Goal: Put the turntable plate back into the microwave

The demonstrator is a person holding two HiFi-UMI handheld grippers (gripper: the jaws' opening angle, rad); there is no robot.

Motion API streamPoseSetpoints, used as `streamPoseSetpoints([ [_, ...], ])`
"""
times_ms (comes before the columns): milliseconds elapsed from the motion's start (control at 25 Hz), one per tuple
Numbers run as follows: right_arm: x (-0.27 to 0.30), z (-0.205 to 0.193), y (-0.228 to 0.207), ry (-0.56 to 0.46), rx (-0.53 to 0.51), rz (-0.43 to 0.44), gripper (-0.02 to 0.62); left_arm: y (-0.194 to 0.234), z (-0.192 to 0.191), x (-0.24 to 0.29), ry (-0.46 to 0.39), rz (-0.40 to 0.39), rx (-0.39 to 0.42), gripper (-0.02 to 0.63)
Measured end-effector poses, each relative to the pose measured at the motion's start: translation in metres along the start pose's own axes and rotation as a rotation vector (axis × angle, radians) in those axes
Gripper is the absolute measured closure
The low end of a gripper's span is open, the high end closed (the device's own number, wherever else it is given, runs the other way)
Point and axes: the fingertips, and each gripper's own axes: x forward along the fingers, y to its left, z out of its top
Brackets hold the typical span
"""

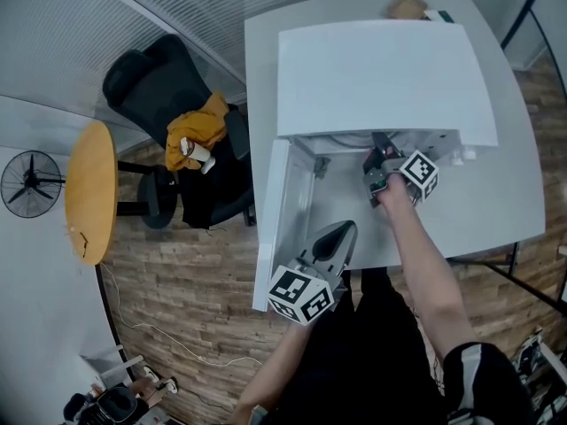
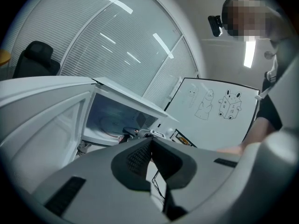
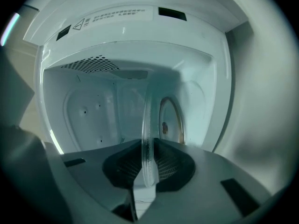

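Observation:
The white microwave (image 1: 381, 69) stands on a white table with its door (image 1: 279, 220) swung open to the left. At the mouth of its cavity is my right gripper (image 1: 379, 177), shut on the clear glass turntable plate (image 3: 147, 139). In the right gripper view the plate shows edge-on between the pads (image 3: 170, 164) and reaches upward into the empty cavity (image 3: 98, 106). My left gripper (image 1: 335, 237) hangs nearer to me, by the open door, shut with nothing between its jaws. From the left gripper view (image 2: 152, 160) I see the open cavity (image 2: 117, 115) from the side.
A black office chair (image 1: 177, 140) with a yellow cloth stands left of the table, beside a round wooden table (image 1: 89, 189) and a floor fan (image 1: 31, 184). A whiteboard with drawings (image 2: 219, 111) leans right of the microwave. Small items (image 1: 405, 5) sit at the table's far edge.

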Motion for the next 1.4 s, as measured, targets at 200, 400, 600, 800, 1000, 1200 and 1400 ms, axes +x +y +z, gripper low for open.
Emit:
streamPoseSetpoints([
  [200, 0.006, -0.002, 0.005, 0.032, -0.021, -0.026, 0.442, 0.0, -0.001, 0.004, 0.009, -0.012, -0.001, 0.609],
  [400, 0.003, -0.003, 0.008, 0.027, -0.024, -0.063, 0.275, 0.002, 0.002, 0.004, 0.01, -0.017, 0.001, 0.609],
  [600, 0.007, -0.003, 0.017, 0.043, -0.053, -0.062, 0.173, 0.006, 0.004, 0.004, 0.009, -0.018, -0.001, 0.609],
  [800, 0.009, -0.008, 0.021, 0.107, -0.114, -0.105, 0.115, 0.006, 0.003, 0.004, 0.01, -0.024, -0.006, 0.609],
  [1000, 0.005, -0.023, 0.016, 0.206, -0.208, -0.161, 0.117, 0.007, 0.002, 0.005, 0.011, -0.029, -0.007, 0.609],
  [1200, -0.006, -0.031, 0.011, 0.251, -0.201, -0.163, 0.163, 0.005, 0.001, 0.006, 0.008, -0.032, -0.007, 0.609],
  [1400, -0.017, -0.031, 0.006, 0.25, -0.197, -0.173, 0.259, 0.005, -0.001, 0.009, 0.011, -0.033, -0.011, 0.609],
])
